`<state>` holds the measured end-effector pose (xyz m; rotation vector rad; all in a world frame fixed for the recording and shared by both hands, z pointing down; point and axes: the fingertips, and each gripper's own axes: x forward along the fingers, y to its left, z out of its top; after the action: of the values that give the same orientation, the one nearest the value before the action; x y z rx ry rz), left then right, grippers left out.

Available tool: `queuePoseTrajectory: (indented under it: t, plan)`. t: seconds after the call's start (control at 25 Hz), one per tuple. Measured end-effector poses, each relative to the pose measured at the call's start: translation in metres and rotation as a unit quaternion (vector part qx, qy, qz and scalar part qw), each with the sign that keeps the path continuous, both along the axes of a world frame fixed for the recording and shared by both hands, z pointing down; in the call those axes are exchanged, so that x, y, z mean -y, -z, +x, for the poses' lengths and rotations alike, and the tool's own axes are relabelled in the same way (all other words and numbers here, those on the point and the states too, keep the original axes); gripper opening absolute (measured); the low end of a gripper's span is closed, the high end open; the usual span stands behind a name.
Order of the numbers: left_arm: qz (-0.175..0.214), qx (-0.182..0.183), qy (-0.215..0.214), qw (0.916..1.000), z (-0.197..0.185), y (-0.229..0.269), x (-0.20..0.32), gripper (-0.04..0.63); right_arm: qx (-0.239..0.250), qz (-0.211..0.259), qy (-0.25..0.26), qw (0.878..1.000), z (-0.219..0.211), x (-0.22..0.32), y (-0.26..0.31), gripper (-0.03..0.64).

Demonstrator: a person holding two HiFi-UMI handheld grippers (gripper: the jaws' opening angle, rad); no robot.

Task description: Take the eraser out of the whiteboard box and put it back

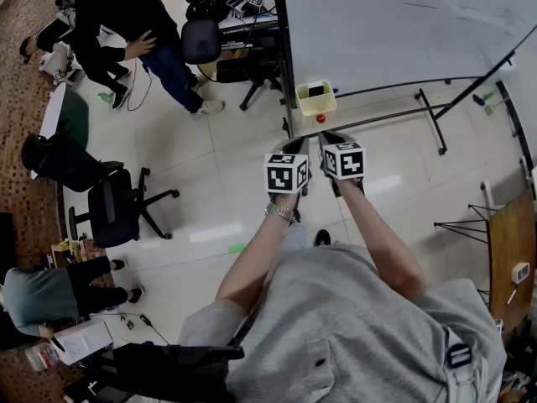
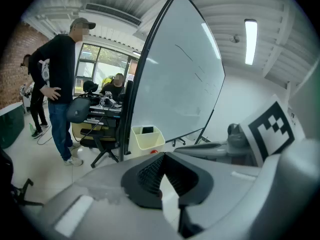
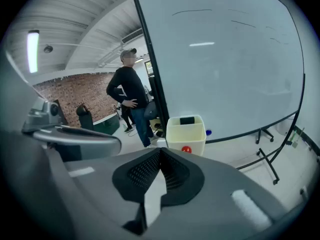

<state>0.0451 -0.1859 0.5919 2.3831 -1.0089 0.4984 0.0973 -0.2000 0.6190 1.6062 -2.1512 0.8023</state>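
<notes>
A cream whiteboard box (image 1: 316, 104) hangs at the lower left corner of the whiteboard (image 1: 403, 23). The black eraser (image 1: 316, 91) lies inside it. My left gripper (image 1: 294, 144) and right gripper (image 1: 329, 138) are held side by side in the air, short of the box, both pointing toward it. Each is shut with nothing between its pads. In the left gripper view the box (image 2: 147, 139) with the eraser (image 2: 147, 130) sits just beyond the closed left gripper (image 2: 162, 154). In the right gripper view the box (image 3: 186, 135) and eraser (image 3: 187, 120) stand straight ahead of the closed right gripper (image 3: 160, 150).
A red round knob (image 1: 320, 118) sits below the box. The whiteboard's stand legs (image 1: 432, 120) spread over the floor at right. A person (image 1: 134, 32) stands at the upper left near a cluttered desk (image 1: 239, 2). Office chairs (image 1: 117, 208) stand at left, a wooden table (image 1: 510, 250) at right.
</notes>
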Motion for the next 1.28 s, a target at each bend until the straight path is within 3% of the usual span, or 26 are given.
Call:
queuePoseTrajectory:
  t: [0.24,0.4,0.68,0.88,1.04,1.08,1.2,1.28]
  plan:
    - [0.0,-0.003,-0.011,0.9999,-0.022,0.002,0.045,0.003,-0.037,0.005,-0.038,0.999,0.012,0.09,0.004,0.014]
    - [-0.016,-0.01,-0.01,0.9998,-0.026,-0.012,0.062,0.003,-0.035,-0.01,-0.03,0.999,0.015,0.135,-0.004,0.167]
    - [-0.033,0.0,-0.009,0.9994,-0.032,-0.026,0.078,0.003,-0.108,-0.081,-0.043,0.99,0.031,0.165,-0.039,0.316]
    - [-0.027,0.001,0.013,0.9995,-0.042,-0.023,0.097,0.003,-0.108,-0.118,-0.035,0.987,0.026,0.175,-0.057,0.316]
    - [-0.022,0.002,0.017,0.9996,-0.04,-0.02,0.099,0.003,-0.196,-0.144,-0.049,0.969,0.055,0.175,-0.054,0.278]
    - [-0.021,0.002,0.018,0.9996,-0.04,-0.019,0.099,0.003,-0.196,-0.144,-0.05,0.969,0.058,0.175,-0.053,0.278]
    - [-0.021,0.002,0.021,0.9996,-0.04,-0.018,0.099,0.003,-0.093,-0.11,-0.024,0.989,0.032,0.177,-0.039,0.276]
    - [-0.021,0.0,0.024,0.9995,-0.039,-0.018,0.1,0.003,-0.057,-0.084,-0.017,0.995,0.029,0.17,-0.013,0.276]
